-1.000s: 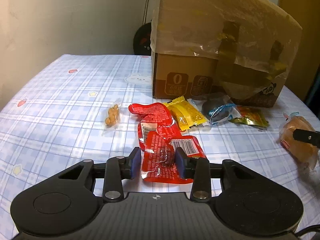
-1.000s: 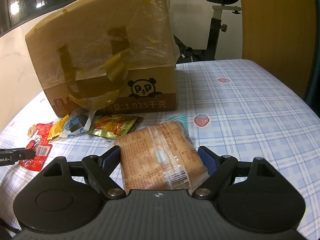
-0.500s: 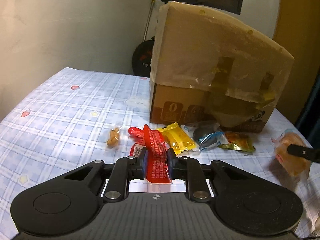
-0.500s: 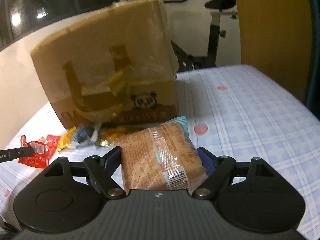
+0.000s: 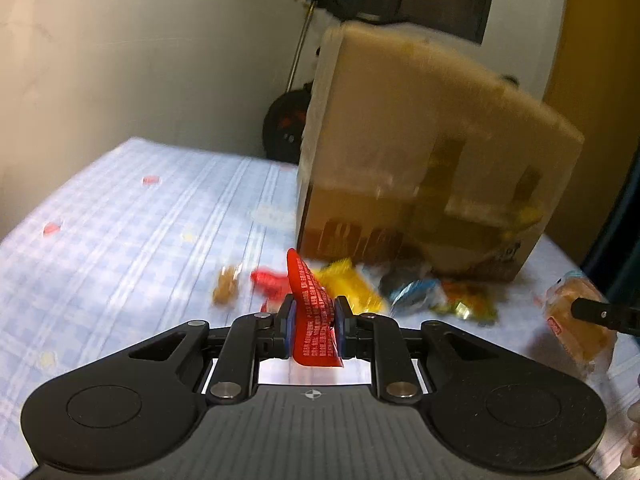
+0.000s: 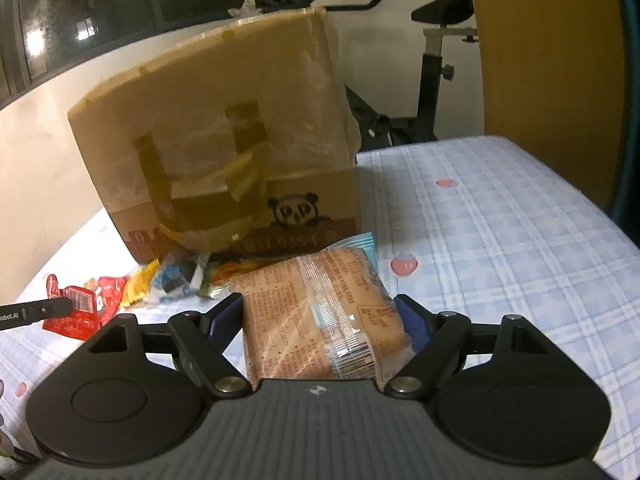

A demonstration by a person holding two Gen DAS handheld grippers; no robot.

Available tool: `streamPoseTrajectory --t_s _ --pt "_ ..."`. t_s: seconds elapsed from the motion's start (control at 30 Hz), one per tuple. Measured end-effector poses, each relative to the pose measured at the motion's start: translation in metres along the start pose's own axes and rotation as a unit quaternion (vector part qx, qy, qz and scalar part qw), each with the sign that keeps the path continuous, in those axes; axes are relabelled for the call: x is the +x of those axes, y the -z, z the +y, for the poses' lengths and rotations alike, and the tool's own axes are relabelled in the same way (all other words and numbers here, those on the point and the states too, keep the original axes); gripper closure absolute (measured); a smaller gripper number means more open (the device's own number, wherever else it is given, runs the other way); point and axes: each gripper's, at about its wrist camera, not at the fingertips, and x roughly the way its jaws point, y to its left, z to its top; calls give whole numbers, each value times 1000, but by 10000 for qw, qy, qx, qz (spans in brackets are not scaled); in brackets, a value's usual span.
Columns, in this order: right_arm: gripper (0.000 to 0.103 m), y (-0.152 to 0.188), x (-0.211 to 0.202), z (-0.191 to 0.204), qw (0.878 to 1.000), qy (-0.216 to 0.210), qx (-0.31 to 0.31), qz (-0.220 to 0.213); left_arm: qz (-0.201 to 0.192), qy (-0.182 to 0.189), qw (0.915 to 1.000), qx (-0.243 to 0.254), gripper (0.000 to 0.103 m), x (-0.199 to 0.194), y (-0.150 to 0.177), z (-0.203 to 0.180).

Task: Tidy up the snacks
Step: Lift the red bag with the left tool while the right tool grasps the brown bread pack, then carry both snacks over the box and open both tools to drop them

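My left gripper is shut on a red snack packet and holds it above the table. My right gripper is shut on a brown wrapped bread pack, also lifted; the pack shows at the right of the left wrist view. Several loose snacks lie by the foot of a tall taped cardboard box: a peanut packet, another red packet, a yellow packet, a dark blue-edged packet and an orange-green packet. The box also shows in the right wrist view.
The table wears a blue checked cloth with small fruit prints. An exercise bike and a wooden panel stand behind the table. A pale wall lies to the left.
My left gripper closed on the red packet and lifted it off the table. My right gripper rose with the bread pack still in it. Both views have tilted up toward the box.
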Motion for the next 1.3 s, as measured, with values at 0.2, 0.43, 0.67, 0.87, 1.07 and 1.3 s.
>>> streamPoseTrajectory --t_s 0.2,0.43,0.67,0.87,1.07,1.3 --pt "21 -41 -30 5 9974 -93 -52 -708 -710 307 9968 178 83 -28 -50 -15" --pt "21 -107 -54 25 9869 -397 -384 -1518 -1309 654 9885 393 83 -33 -118 -40" --pt "21 -178 -14 61 9764 -700 -970 -1800 -1280 836 9873 436 83 8 -186 -65" --pt "21 -212 58 90 9752 -656 -1435 -1549 -952 677 9915 567 83 48 -213 -77" --pt "22 -199 101 111 9701 -575 -2112 -1052 -714 533 9930 771 78 63 -215 -72" --pt "21 -185 96 107 9685 -698 -2123 -1103 -633 579 9928 839 44 59 -209 -64"
